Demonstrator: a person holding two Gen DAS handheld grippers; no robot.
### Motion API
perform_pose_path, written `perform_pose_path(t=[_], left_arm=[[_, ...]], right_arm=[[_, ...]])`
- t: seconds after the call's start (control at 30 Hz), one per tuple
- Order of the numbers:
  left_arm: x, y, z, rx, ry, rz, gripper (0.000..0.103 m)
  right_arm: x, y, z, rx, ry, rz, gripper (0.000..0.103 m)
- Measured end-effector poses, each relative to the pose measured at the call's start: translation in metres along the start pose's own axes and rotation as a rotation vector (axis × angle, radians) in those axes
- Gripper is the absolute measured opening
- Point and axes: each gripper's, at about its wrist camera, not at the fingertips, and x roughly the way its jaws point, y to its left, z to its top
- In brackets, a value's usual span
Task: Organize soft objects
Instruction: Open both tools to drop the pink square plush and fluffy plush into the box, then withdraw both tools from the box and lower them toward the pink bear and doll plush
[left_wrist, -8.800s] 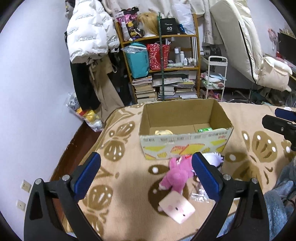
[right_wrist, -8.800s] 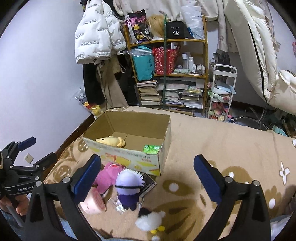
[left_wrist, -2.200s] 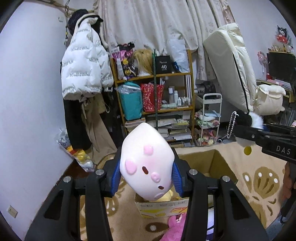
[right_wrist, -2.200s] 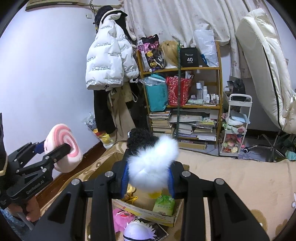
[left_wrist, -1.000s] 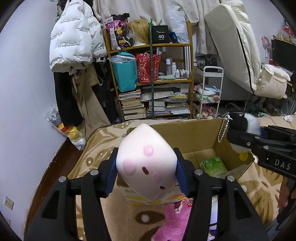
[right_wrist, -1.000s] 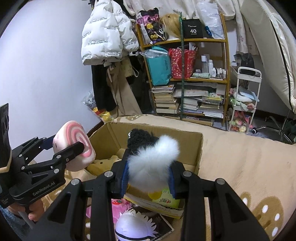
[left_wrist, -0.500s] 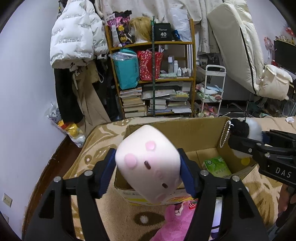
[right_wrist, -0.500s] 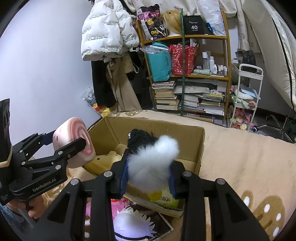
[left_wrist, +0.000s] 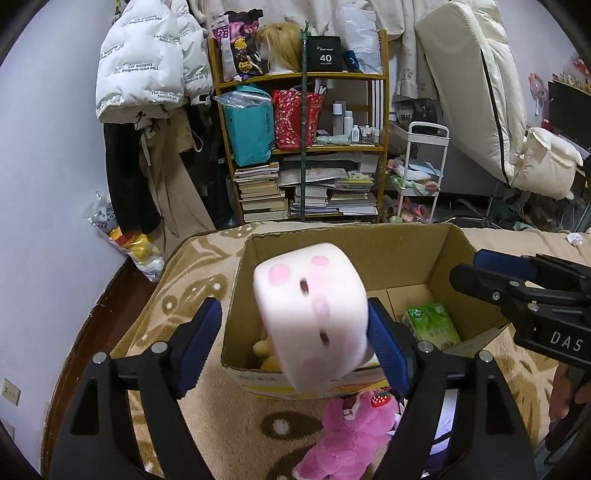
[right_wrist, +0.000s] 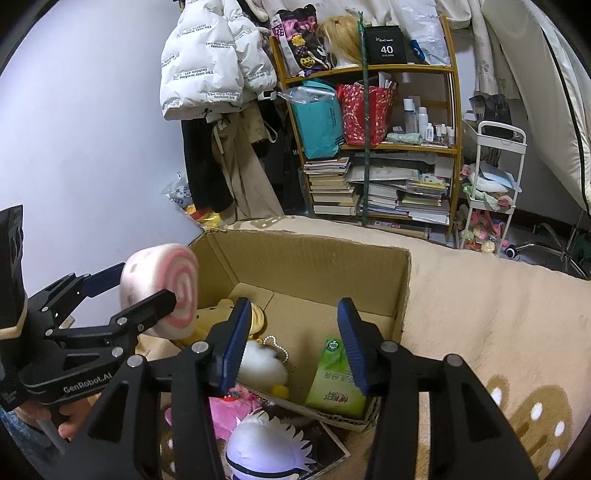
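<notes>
My left gripper (left_wrist: 293, 343) stands open over the near wall of the cardboard box (left_wrist: 369, 243). The pink-and-white roll plush (left_wrist: 312, 315) sits between its fingers, touching the right one, blurred and tilting; it also shows in the right wrist view (right_wrist: 162, 290). My right gripper (right_wrist: 293, 343) is open and empty above the box (right_wrist: 314, 254). The black-and-white fluffy plush (right_wrist: 260, 363) lies inside the box, beside a yellow plush (right_wrist: 221, 314) and a green tissue pack (right_wrist: 334, 376). A pink plush (left_wrist: 343, 432) and a white-haired plush (right_wrist: 264, 448) lie on the blanket in front of the box.
The box stands on a beige patterned blanket (right_wrist: 498, 325). Behind it are a wooden bookshelf (left_wrist: 306, 147), a hanging white puffer jacket (left_wrist: 147, 59), a small white cart (left_wrist: 421, 170) and a folded mattress (left_wrist: 476, 85). The floor drops away at the left (left_wrist: 122, 280).
Both grippers have opened. The fluffy plush has dropped from the right gripper into the box. The roll plush has come loose in the left gripper and tilts above the box.
</notes>
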Motion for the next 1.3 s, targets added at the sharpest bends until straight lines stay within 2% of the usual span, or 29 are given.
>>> perform_pose_path(t=[0.33,0.4,0.6,0.77,0.97,1.03,1.07,1.13,1.3], left_arm=[[-0.001,-0.001,0.000,0.001,-0.007,0.011,0.083],[-0.002,-0.001,-0.001,0.008,-0.001,0.022,0.083],[-0.010,0.002,-0.007,0.026,0.003,0.077,0.083],[-0.022,0.009,-0.012,-0.005,0.023,0.079,0.084],[-0.050,0.013,-0.015,0.001,-0.002,0.114,0.084],[-0.062,0.016,-0.016,0.004,-0.014,0.127,0.088],[-0.066,0.017,-0.016,0.004,-0.020,0.132,0.091],[-0.078,0.020,-0.018,0.002,-0.035,0.142,0.092],[-0.101,0.026,-0.023,-0.013,-0.049,0.140,0.092]], right_arm=[[-0.001,0.000,0.002,0.001,0.000,-0.001,0.059],[-0.002,0.000,0.001,-0.002,-0.002,-0.006,0.066],[-0.008,0.004,0.002,-0.007,-0.002,-0.014,0.069],[-0.016,0.010,0.002,-0.013,0.012,-0.019,0.069],[-0.034,0.017,0.001,-0.006,0.008,-0.022,0.071],[-0.038,0.021,0.001,-0.007,0.003,-0.026,0.083],[-0.043,0.024,0.001,-0.008,-0.011,-0.036,0.097],[-0.053,0.028,0.000,-0.014,-0.047,-0.046,0.100],[-0.068,0.036,-0.003,-0.028,-0.050,-0.046,0.100]])
